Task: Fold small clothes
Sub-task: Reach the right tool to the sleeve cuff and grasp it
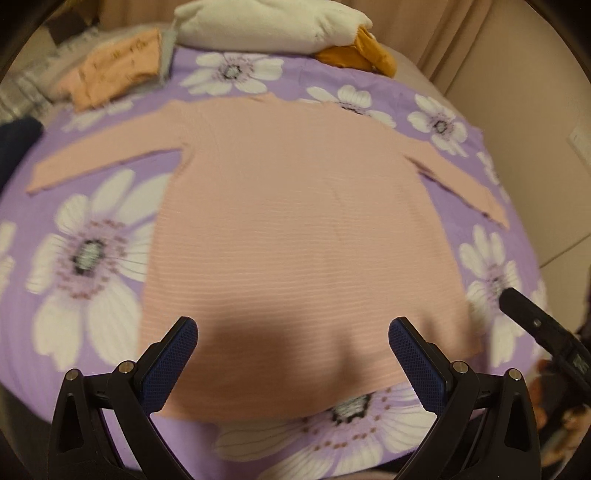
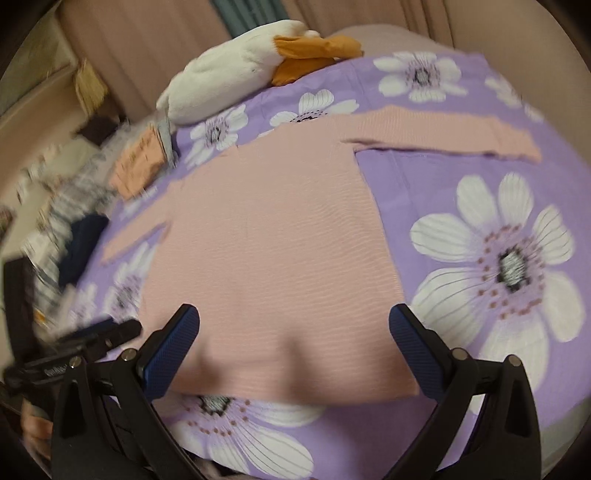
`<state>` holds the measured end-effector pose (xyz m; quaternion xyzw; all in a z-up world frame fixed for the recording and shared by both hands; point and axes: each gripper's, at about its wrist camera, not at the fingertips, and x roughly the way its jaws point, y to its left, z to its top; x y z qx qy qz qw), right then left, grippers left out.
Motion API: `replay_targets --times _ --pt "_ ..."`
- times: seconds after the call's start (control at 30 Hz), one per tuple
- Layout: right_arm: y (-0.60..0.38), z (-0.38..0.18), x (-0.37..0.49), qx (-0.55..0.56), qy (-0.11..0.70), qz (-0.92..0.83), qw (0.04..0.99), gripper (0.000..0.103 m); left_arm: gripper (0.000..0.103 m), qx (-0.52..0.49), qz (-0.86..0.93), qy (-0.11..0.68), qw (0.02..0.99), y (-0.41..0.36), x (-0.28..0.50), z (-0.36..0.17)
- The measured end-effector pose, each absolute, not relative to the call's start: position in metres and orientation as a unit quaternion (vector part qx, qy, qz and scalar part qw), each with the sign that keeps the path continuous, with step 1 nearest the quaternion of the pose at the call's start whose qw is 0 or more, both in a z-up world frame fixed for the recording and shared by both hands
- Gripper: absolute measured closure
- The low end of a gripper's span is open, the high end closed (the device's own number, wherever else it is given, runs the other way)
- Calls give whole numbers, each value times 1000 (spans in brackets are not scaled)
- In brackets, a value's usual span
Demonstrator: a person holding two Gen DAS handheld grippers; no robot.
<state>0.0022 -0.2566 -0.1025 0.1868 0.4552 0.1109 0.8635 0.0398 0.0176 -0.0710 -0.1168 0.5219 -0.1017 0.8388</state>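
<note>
- The left gripper (image 1: 293,334) has its jaws wide apart and holds nothing; it hovers over the hem end of the pink sweater (image 1: 295,221), towards the hem's left half.
- The right gripper (image 2: 294,323) is likewise spread wide and empty, above the sweater's (image 2: 273,236) hem nearer its right corner.
- The sweater lies flat on the purple floral sheet (image 1: 92,258), hem nearest the grippers, neck at the far end, both sleeves stretched out sideways.
- Beyond the sweater's neck rests a white plush toy (image 1: 266,26) with orange parts.
- Past the sweater's left shoulder sits a folded peach garment (image 1: 114,70), touching the sheet's edge.
- Beside the sweater's left sleeve end lies a dark navy item (image 1: 18,140); it is too blurred to identify.
</note>
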Motion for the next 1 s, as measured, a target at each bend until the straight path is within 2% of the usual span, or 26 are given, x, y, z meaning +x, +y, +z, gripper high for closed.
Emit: replay_targets --times 0.1,0.33,0.47,0.63,0.83,1.0 --pt "-284 -119 14 230 454 85 856 0 1 -129 -108 516 840 21 50 -77" --pt "-366 -144 45 311 380 7 871 1 1 -120 -103 536 829 18 79 -92" --pt "-417 -156 66 352 367 -42 860 1 1 -108 -88 533 835 11 101 -96" --pt "-462 -172 93 400 351 -78 843 6 1 -102 -89 526 840 3 121 -95" --pt "-501 -183 118 460 310 -92 827 16 1 -97 -93 529 838 -6 144 -98" --pt "-534 -191 140 507 272 -98 812 39 1 -94 -98 529 837 -12 156 -99"
